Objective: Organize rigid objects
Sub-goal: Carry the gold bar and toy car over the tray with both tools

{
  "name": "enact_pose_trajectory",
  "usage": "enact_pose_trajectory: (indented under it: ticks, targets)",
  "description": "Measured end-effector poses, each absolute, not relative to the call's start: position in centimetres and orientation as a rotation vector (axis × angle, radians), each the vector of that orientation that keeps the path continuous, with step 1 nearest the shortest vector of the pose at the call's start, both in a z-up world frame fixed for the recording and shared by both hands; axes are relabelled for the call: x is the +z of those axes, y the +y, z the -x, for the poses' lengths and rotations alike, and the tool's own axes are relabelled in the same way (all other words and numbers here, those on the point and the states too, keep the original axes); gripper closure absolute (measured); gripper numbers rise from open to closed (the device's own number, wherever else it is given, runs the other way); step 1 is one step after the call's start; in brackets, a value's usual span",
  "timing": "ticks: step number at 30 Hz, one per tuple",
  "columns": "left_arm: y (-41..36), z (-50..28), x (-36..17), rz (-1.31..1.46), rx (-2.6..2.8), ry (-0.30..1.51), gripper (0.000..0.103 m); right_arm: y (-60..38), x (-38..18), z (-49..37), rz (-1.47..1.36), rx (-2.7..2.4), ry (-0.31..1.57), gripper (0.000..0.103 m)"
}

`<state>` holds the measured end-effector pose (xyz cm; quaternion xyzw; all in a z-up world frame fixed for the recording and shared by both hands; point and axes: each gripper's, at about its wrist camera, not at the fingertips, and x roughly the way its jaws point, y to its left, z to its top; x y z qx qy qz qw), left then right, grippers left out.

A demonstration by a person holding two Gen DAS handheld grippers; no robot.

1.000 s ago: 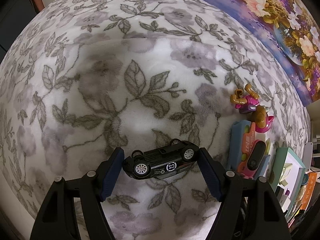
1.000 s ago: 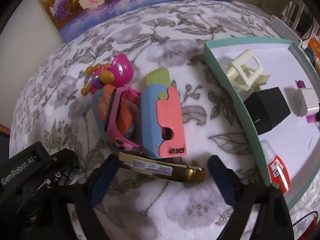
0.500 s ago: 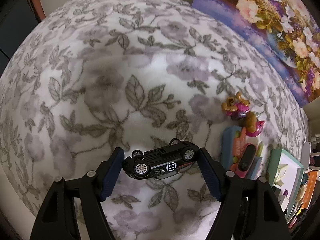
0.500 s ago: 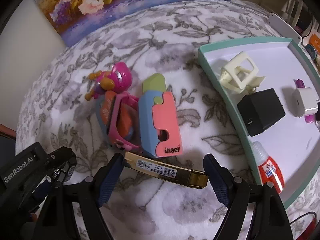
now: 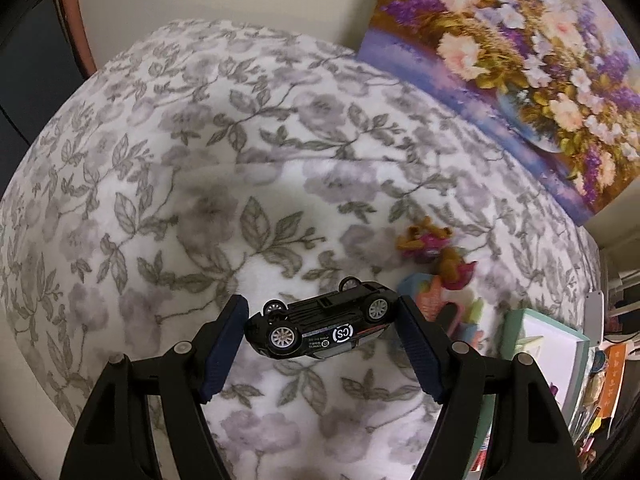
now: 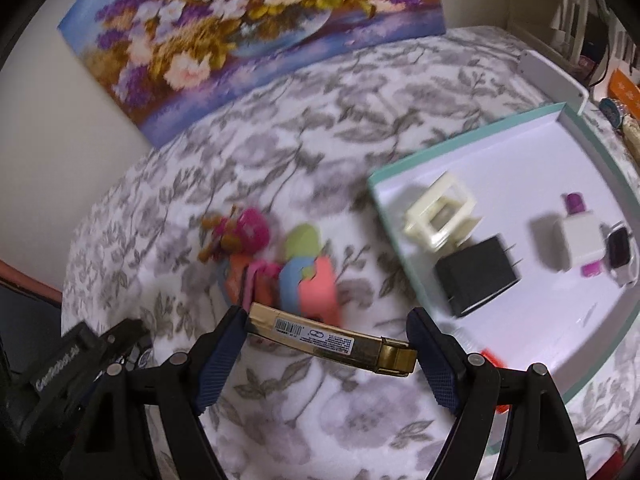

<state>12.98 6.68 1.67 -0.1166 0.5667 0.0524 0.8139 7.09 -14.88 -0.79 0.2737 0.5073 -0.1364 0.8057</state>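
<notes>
The left gripper clamps a small, rigid black die-cast toy car end to end, upside down, while the right gripper clamps a slim, stiff, likely slippery gold metallic case by its ends, both clear of the floral blanket.

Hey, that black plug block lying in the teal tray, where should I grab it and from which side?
Grip the black plug block across its two flat side faces, coming straight down from above. It lies flat in the tray with prongs pointing toward the white adapter, so avoid that end. The cream frame sits close behind it; keep the tool clear of it.
</notes>
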Motion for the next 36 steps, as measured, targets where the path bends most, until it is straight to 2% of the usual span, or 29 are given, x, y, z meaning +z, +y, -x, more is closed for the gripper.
enact_pose_trajectory:
  ticks: [10, 23, 36]
  targets:
    - [0.7, -12.2, 2.5, 0.212, 0.008, 1.204, 0.027, -21.6, 0.4, -6.8, -0.463, -0.410, 1.073, 0.019]
    - [-11.5, -10.5, 0.9, 0.092, -0.204, 1.236, 0.027, -31.8, -2.0, -5.0, -0.530, -0.505, 1.117, 0.019]
    - [-19.4, -9.1, -1.1, -0.054, -0.312, 1.242, 0.027, -39.2, -4.2, -2.8, -0.611, -0.584, 1.147, 0.019]
